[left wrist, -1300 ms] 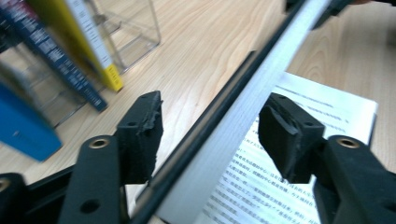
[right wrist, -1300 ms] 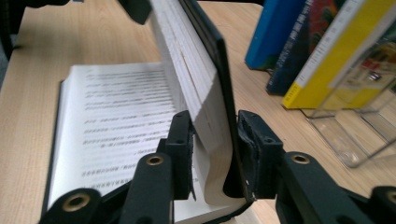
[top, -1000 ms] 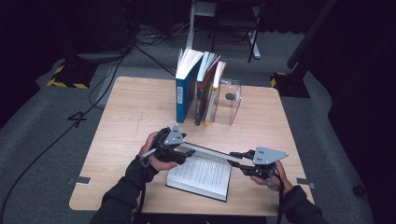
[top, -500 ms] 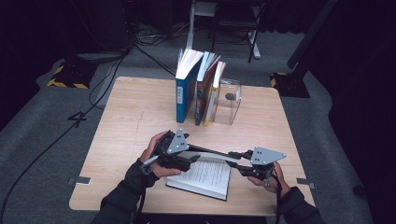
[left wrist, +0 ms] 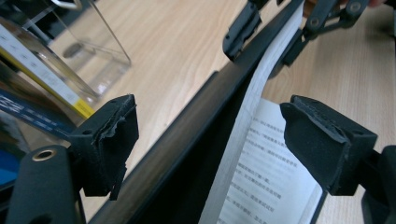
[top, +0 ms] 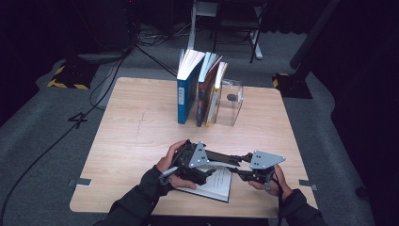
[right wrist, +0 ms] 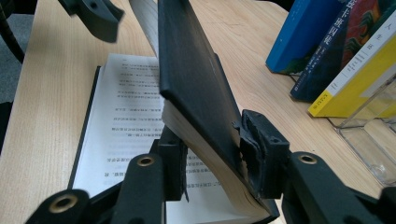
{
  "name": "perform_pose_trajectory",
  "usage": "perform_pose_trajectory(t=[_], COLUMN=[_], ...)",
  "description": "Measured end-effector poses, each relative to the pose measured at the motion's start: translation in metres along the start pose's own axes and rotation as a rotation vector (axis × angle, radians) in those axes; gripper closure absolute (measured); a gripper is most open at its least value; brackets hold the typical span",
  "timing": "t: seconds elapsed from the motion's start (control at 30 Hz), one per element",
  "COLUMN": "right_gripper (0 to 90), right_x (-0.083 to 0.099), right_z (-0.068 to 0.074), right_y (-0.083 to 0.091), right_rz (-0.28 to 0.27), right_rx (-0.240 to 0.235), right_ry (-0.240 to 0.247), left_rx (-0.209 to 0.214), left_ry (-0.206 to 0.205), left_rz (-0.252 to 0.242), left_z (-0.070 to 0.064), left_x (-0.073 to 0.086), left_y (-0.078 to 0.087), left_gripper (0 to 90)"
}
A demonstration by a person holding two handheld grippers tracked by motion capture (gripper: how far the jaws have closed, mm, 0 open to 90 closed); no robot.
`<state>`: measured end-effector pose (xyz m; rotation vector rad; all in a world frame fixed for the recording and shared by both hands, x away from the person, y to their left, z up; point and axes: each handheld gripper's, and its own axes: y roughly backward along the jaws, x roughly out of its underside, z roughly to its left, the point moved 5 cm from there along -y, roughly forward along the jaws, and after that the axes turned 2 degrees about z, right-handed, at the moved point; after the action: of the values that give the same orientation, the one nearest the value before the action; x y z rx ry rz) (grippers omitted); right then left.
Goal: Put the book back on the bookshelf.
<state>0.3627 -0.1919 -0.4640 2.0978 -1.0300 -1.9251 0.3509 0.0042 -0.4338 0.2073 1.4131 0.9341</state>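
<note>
Your right claw (right wrist: 210, 154) is pinching the raised cover and pages of the black book (right wrist: 196, 88), which lies open on the worktop (top: 136, 127) in front of the row of upright books (top: 200, 87). Your left claw (left wrist: 210, 140) is spread, straddling the lifted cover's other end.

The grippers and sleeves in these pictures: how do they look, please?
Both the left gripper and the right gripper are black linkages, each topped by a grey three-cornered plate. Jaw pads are black, rough foam. The person wears dark sleeves.
</note>
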Motion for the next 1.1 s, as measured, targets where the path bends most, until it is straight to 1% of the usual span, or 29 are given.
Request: perform_pose_trajectory(t=[0.03, 0.07, 0.1, 0.13, 0.17, 0.23, 0.3, 0.4, 0.43, 0.47, 0.5, 0.53, 0.57, 0.63, 0.7, 0.73, 0.83, 0.9, 0.93, 0.97, 1.0, 1.1], right_gripper=[62.0, 61.7, 61.5, 61.2, 60.9, 60.7, 60.5, 60.5, 60.7, 60.7, 60.7, 60.5, 60.4, 60.5, 60.6, 60.6, 60.9, 60.7, 60.7, 60.5, 60.1, 60.2], right_x=[0.0, 0.0, 0.0, 0.0, 0.0, 0.0, 0.0, 0.0, 0.0, 0.0, 0.0, 0.0, 0.0, 0.0, -0.001, -0.001, -0.002, -0.002, -0.002, -0.002, -0.002, -0.002], right_z=[0.0, 0.0, 0.0, 0.0, 0.0, 0.0, 0.0, 0.0, 0.0, 0.0, 0.0, 0.0, 0.0, 0.001, 0.001, 0.001, 0.001, 0.002, 0.002, 0.002, 0.002, 0.002], right_y=[0.0, 0.0, 0.0, -0.001, -0.001, -0.001, -0.001, -0.002, -0.002, -0.002, -0.002, -0.002, -0.003, -0.004, -0.004, -0.004, -0.004, -0.004, -0.004, -0.004, -0.004, -0.005], right_rz=[0.001, 0.001, 0.001, 0.002, 0.004, 0.004, 0.003, 0.006, 0.008, 0.008, 0.007, 0.009, 0.011, 0.015, 0.018, 0.018, 0.017, 0.016, 0.016, 0.018, 0.021, 0.023], right_rx=[-0.001, -0.002, -0.004, -0.006, -0.007, -0.006, -0.004, 0.0, 0.004, 0.004, 0.007, 0.011, 0.017, 0.022, 0.024, 0.024, 0.027, 0.021, 0.021, 0.022, 0.02, 0.025], right_ry=[0.0, -0.001, -0.002, -0.001, 0.001, -0.001, -0.007, -0.008, -0.01, -0.01, -0.015, -0.013, -0.011, -0.002, 0.003, 0.004, 0.004, 0.003, 0.003, 0.006, 0.004, 0.005], left_rx=[-0.003, -0.003, -0.011, -0.008, -0.022, -0.026, -0.053, -0.056, -0.054, -0.054, -0.047, -0.035, -0.036, -0.041, -0.033, -0.031, -0.023, -0.029, -0.029, -0.028, -0.033, -0.04], left_ry=[0.003, 0.003, 0.001, 0.0, -0.006, -0.008, 0.0, -0.01, -0.021, -0.021, -0.023, -0.03, -0.04, -0.057, -0.068, -0.067, -0.062, -0.045, -0.045, -0.04, -0.046, -0.049], left_rz=[0.011, 0.011, 0.037, 0.045, 0.044, 0.046, 0.036, 0.043, 0.053, 0.053, 0.058, 0.066, 0.07, 0.073, 0.074, 0.074, 0.07, 0.068, 0.068, 0.066, 0.074, 0.075], left_z=[0.0, 0.0, 0.0, 0.0, 0.0, 0.0, 0.001, 0.002, 0.002, 0.002, 0.002, 0.002, 0.002, 0.002, 0.002, 0.002, 0.002, 0.003, 0.003, 0.002, 0.002, 0.003], left_x=[0.001, 0.001, 0.004, 0.005, 0.006, 0.006, 0.007, 0.008, 0.009, 0.009, 0.01, 0.011, 0.011, 0.011, 0.011, 0.012, 0.012, 0.013, 0.013, 0.013, 0.013, 0.013], left_y=[-0.001, -0.001, -0.005, -0.007, -0.008, -0.008, -0.007, -0.007, -0.006, -0.006, -0.006, -0.006, -0.005, -0.005, -0.004, -0.004, -0.004, -0.005, -0.005, -0.006, -0.007, -0.008], left_gripper=[18.5, 18.6, 18.8, 19.4, 20.9, 22.7, 28.1, 32.7, 35.4, 39.8, 39.8, 43.6, 46.2, 48.9, 52.3, 53.2, 52.0, 48.0, 44.6, 44.6, 42.1, 42.6])
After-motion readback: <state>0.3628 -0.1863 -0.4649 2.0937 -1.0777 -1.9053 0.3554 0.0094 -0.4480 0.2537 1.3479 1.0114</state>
